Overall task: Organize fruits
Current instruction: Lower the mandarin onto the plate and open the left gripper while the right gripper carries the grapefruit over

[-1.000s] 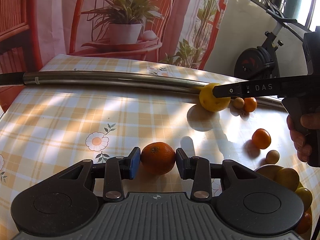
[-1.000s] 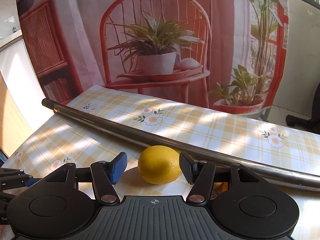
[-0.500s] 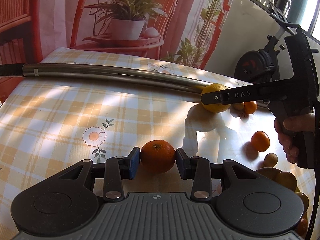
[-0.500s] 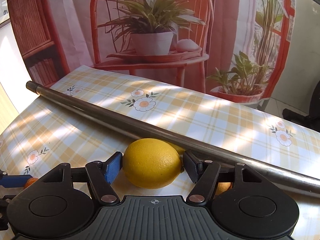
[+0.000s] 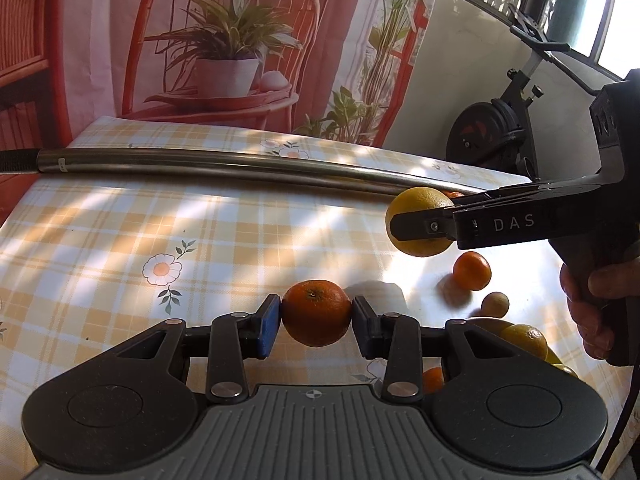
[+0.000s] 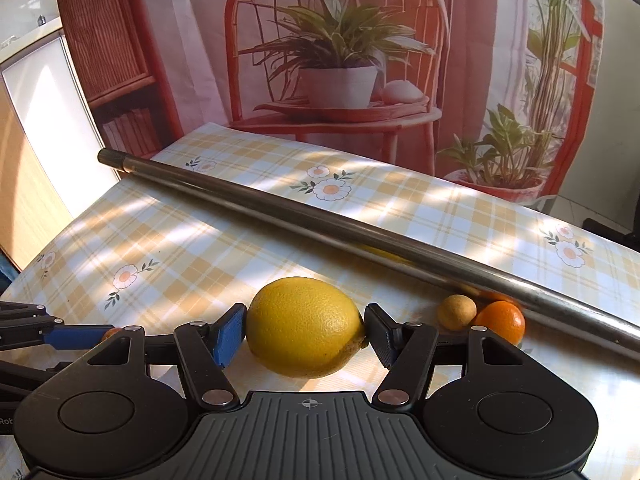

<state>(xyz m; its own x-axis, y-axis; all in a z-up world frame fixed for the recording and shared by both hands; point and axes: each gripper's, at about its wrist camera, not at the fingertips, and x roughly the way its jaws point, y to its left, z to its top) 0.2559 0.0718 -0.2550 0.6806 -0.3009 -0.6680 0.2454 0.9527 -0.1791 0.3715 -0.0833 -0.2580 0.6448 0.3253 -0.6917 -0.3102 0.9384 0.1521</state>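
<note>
Up close, the left gripper [image 5: 316, 322] has its pads pressed on both sides of an orange [image 5: 316, 312], narrow-set and holding it over the checked tablecloth [image 5: 120, 240]. The right gripper [image 6: 305, 330], jaws wider and closing, has a big yellow lemon [image 6: 305, 326] between its pads. Beyond it, loose small fruits [image 6: 480, 316] lie beside the metal pole [image 6: 320, 216] running across the table.

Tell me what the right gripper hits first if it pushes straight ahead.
Probably the tablecloth, then the metal pole beyond. The right gripper already holds the lemon, so that leads. Depth is uncertain.
</note>
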